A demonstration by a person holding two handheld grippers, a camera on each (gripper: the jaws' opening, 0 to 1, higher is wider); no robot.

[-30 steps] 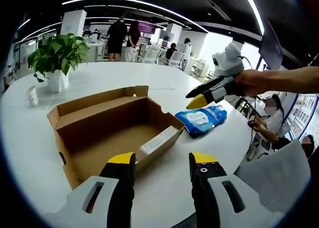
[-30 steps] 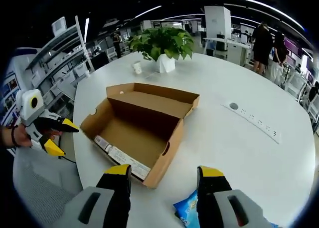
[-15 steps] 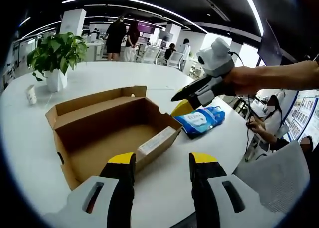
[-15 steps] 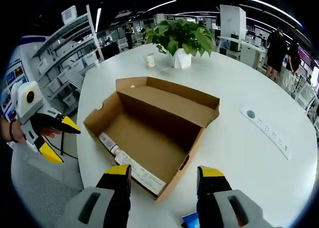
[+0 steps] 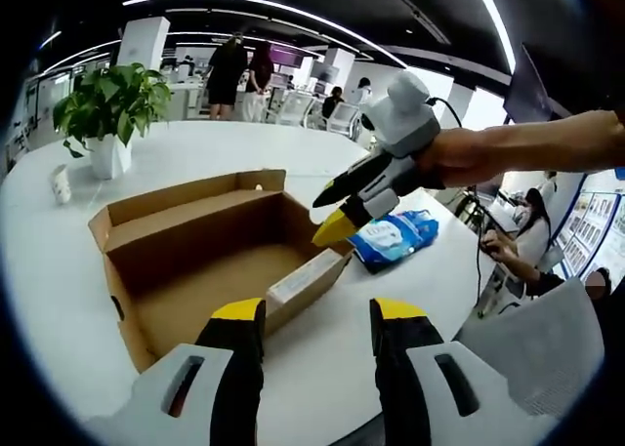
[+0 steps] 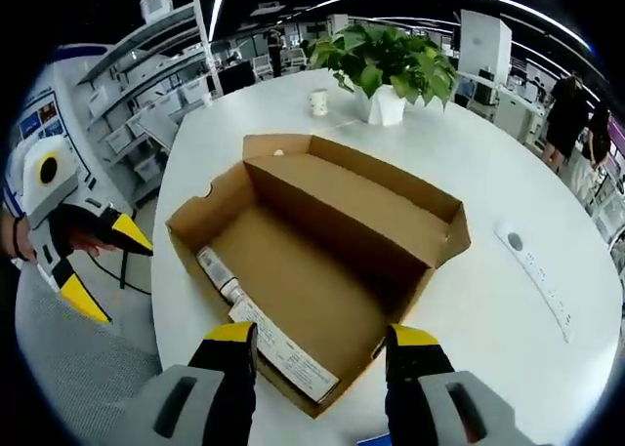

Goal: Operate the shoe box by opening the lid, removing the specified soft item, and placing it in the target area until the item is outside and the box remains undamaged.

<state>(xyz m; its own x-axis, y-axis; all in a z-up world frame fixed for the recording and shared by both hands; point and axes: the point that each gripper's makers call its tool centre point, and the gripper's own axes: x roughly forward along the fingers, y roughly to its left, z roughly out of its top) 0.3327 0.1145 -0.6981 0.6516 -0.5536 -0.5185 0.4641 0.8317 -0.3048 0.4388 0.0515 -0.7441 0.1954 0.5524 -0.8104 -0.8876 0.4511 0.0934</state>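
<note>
Sitting open at frame centre on the round white table (image 5: 322, 378), brown cardboard shoe box (image 5: 195, 261) with lid folded back. Blue soft wipes pack (image 5: 395, 239) outside, right of centre, on the table. Left gripper (image 5: 317, 344) and right gripper (image 6: 320, 368), jaws apart, holding nothing. Seemingly nearly done.

Around my work: an open office and a white round tabletop (image 5: 186, 148).

A potted plant (image 5: 109, 109) in a white pot stands at the tabletop's far side, a small paper cup (image 5: 63, 186) just beside it. A white power strip (image 6: 535, 270) lies flat on the tabletop. Storage shelves (image 6: 161, 104) line one wall, two people (image 5: 241, 72) stand far back, and another person sits at the tabletop's edge.
</note>
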